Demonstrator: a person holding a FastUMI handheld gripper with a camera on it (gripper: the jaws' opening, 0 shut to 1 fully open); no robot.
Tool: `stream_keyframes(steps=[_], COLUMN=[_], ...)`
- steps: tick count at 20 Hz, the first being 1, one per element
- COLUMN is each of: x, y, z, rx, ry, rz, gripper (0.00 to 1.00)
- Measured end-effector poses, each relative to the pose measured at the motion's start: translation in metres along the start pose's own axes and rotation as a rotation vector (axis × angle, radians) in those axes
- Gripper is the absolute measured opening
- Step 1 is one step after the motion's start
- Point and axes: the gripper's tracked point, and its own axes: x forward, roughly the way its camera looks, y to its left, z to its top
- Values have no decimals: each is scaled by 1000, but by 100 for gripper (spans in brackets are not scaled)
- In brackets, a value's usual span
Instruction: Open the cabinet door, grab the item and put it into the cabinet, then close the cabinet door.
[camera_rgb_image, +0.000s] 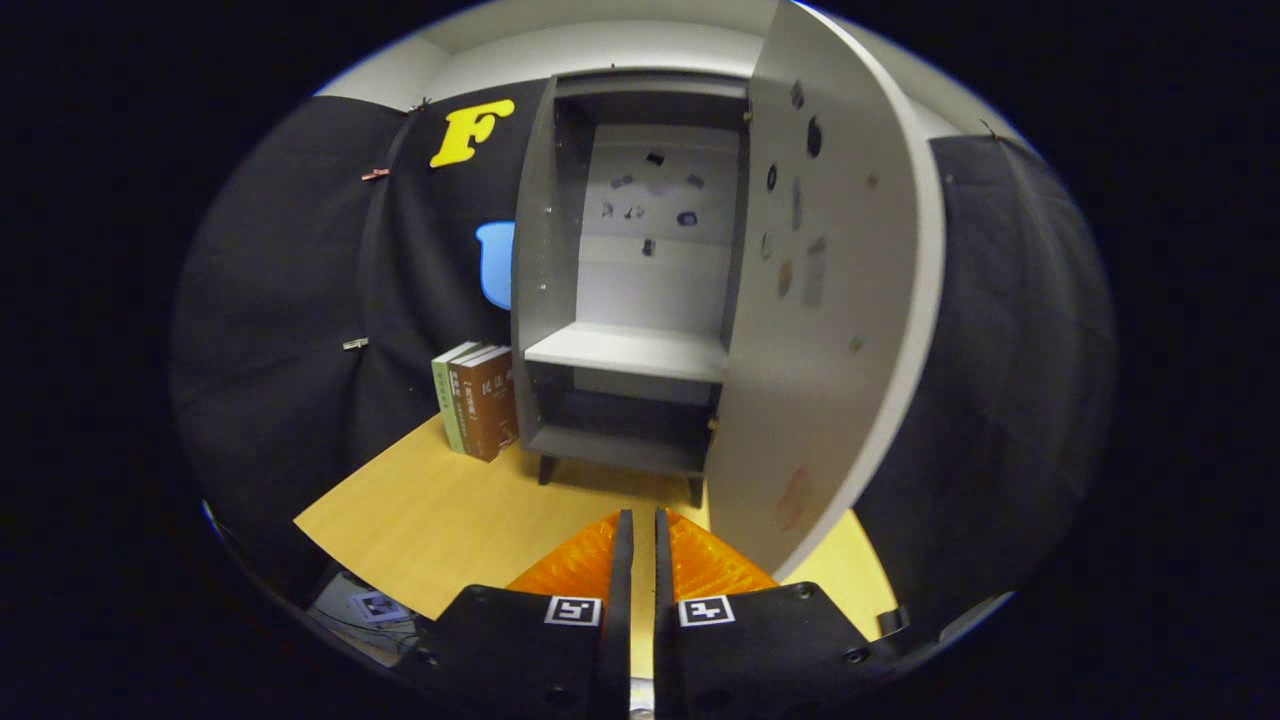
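Wooden tabletop (450, 520) runs from the gripper (636, 530) to the cabinet (620, 300). Fingers nearly together, a thin gap between, nothing held. Cabinet door (830, 300) swung wide just ahead, its edge near the fingers. Books (480, 400), probably the item, stand upright touching the cabinet's left side: likely stiff, weighty; pinch across the spines. Middle shelf (625, 350) bare.

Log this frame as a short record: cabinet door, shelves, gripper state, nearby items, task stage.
cabinet door: swung open
cabinet: grey, middle shelf bare
hand-held gripper: fingers nearly together, nothing between them, short of the cabinet
books: upright on the wooden table, against the cabinet's side
task stage: door opened; item not yet grabbed
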Motion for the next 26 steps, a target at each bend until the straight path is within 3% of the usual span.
stream_keyframes(steps=[4,13,22,25,26], x=[47,148,189,198,200], y=[38,73,60,64,65], z=[-57,-178,-243,-262,-265], rx=[111,114,104,105,104], ry=[162,448,653,710,721], rz=[8,7,-19,-13,-13], gripper=[14,14,36,53,52])
